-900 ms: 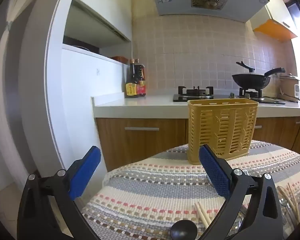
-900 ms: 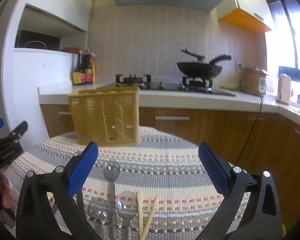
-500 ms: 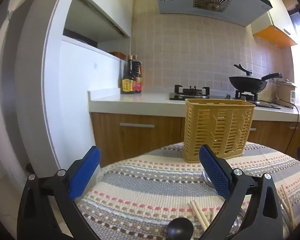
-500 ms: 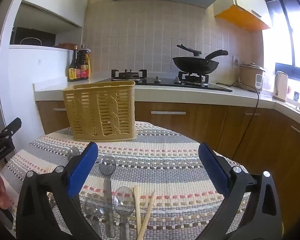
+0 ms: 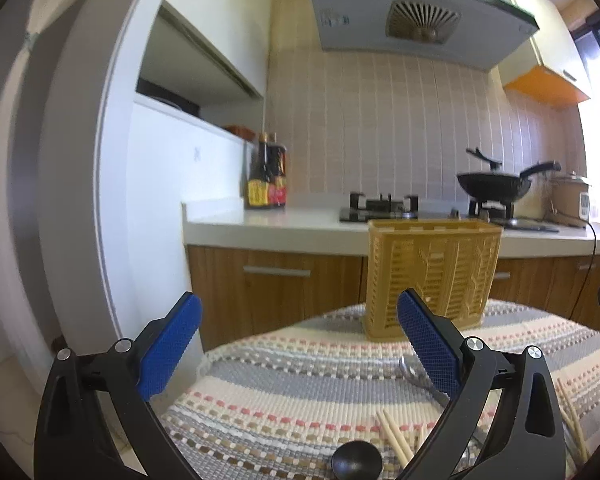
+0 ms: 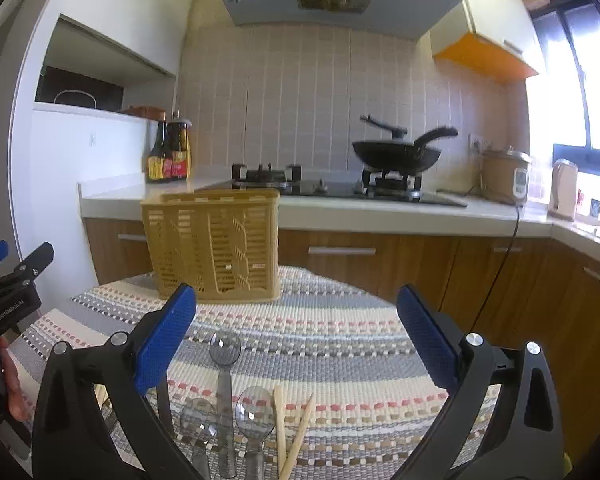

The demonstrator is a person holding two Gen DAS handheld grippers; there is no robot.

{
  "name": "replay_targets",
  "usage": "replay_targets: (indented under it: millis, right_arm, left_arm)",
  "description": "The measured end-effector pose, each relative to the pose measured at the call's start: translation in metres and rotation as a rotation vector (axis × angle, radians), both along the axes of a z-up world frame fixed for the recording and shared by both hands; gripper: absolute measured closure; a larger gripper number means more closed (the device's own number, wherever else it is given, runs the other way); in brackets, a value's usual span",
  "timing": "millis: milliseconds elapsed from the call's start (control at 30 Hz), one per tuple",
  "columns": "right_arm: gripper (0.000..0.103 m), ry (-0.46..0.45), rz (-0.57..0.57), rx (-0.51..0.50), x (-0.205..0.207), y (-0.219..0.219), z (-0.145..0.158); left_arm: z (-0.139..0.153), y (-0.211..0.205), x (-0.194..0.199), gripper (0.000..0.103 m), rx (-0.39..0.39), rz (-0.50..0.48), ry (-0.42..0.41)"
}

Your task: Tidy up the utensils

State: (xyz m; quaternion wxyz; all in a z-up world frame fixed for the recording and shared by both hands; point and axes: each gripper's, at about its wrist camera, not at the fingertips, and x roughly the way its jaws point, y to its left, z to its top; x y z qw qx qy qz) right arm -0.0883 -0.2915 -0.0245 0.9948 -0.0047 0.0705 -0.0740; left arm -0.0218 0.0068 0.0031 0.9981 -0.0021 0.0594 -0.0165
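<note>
You held both the left gripper [image 5: 298,354] and right gripper [image 6: 296,342] spread wide and empty above the clear spoons [image 6: 224,350] and chopsticks [image 6: 279,428], likely lining up a pick for the far yellow utensil basket [image 6: 216,246].

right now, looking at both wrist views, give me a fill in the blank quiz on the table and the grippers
1. The yellow basket stands on the ____ tablecloth.
2. The right gripper has its jaws ____, with nothing between them.
3. Beside the clear spoons lies a pair of wooden ____.
4. The left gripper holds ____.

Missing words: striped; open; chopsticks; nothing
</note>
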Motion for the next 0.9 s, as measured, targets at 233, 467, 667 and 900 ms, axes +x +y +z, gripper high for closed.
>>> replay_targets:
  millis: [233, 467, 667, 900]
  right_arm:
    - [0.007, 0.009, 0.008, -0.002, 0.002, 0.002, 0.001]
    - [0.007, 0.023, 0.008, 0.014, 0.006, -0.001, 0.001]
    - [0.007, 0.037, 0.012, 0.033, 0.009, -0.004, 0.001]
    - [0.007, 0.04, 0.009, 0.034, 0.011, -0.003, -0.001]
  left_arm:
    - [0.004, -0.005, -0.013, 0.008, 0.044, 0.022, -0.071]
    - [0.004, -0.004, -0.01, 0.008, 0.049, 0.016, -0.045]
    - [0.003, -0.004, -0.006, 0.008, 0.049, 0.01, -0.024]
    - [0.002, -0.003, -0.004, 0.008, 0.044, 0.011, -0.013]
